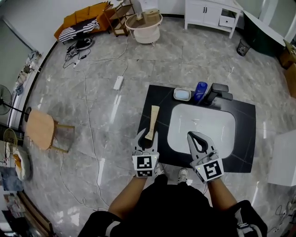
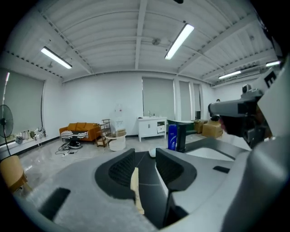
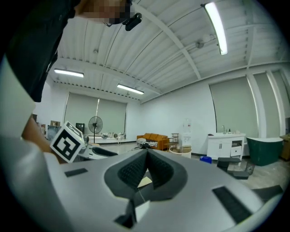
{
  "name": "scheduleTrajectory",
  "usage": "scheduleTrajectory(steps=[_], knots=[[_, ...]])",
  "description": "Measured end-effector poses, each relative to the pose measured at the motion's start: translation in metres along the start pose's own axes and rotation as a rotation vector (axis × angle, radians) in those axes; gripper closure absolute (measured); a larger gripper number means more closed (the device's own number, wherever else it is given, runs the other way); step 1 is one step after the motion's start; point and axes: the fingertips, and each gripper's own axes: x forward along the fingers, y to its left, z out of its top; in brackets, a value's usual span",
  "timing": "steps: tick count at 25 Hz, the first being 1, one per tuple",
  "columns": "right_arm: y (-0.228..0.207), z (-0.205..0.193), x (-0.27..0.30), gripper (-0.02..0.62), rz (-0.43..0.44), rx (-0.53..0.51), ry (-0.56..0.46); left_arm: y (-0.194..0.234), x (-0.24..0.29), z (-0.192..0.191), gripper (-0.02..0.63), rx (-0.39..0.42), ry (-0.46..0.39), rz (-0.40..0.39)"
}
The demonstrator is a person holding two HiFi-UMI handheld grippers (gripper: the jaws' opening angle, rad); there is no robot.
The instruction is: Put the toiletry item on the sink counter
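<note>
While your left gripper (image 1: 147, 137) sits at the lower left of the sink counter (image 1: 159, 97), its jaws stand apart. The near end of the toiletry item (image 1: 153, 121), a flat pale wooden piece, lies between them. In the left gripper view the item (image 2: 135, 188) lies close against one jaw and clear of the other, so nothing is clamped. The item lies flat on the dark counter, left of the white basin (image 1: 203, 127), pointing toward the top of the frame.

Your right gripper (image 1: 192, 135) hangs over the basin's lower left edge with its jaws closed tip to tip and nothing held.

Step in hand, as judged: release, with the placing all but done. The next move calls for drawing the left gripper straight back toward you, jaws kept wide, so neither jaw drags the piece off the counter's edge.

Along the counter's upper edge stand a soap dish (image 1: 182, 94), a blue bottle (image 1: 200, 91) and a dark holder (image 1: 217, 92).

The room has grey marbled floor tiles. An orange sofa (image 1: 83, 18) sits at upper left, a white cabinet (image 1: 210, 14) at top, and a wooden stool (image 1: 40, 129) at middle left.
</note>
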Motion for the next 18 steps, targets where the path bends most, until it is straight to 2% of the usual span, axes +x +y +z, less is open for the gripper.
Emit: scheduleTrajectory(steps=[2, 5, 6, 9, 13, 18], knots=[[-0.001, 0.006, -0.001, 0.589, 0.005, -0.017, -0.022, -0.006, -0.013, 0.023, 0.481, 0.017, -0.058, 0.007], [-0.003, 0.016, -0.004, 0.589, 0.013, -0.039, -0.048, -0.009, -0.032, 0.045, 0.581, 0.036, -0.132, 0.039], [-0.004, 0.019, -0.005, 0.589, 0.013, -0.044, -0.055, -0.010, -0.037, 0.047, 0.594, 0.035, -0.144, 0.044], [-0.006, 0.021, -0.009, 0.589, 0.006, -0.064, -0.055, -0.014, -0.045, 0.043, 0.594, 0.024, -0.146, 0.039], [-0.009, 0.025, -0.015, 0.592, -0.045, -0.097, -0.012, -0.018, -0.049, 0.044, 0.594, 0.024, -0.141, 0.023], [-0.012, 0.035, -0.021, 0.592, -0.053, -0.098, -0.032, -0.022, -0.051, 0.048, 0.594, 0.042, -0.141, 0.034]])
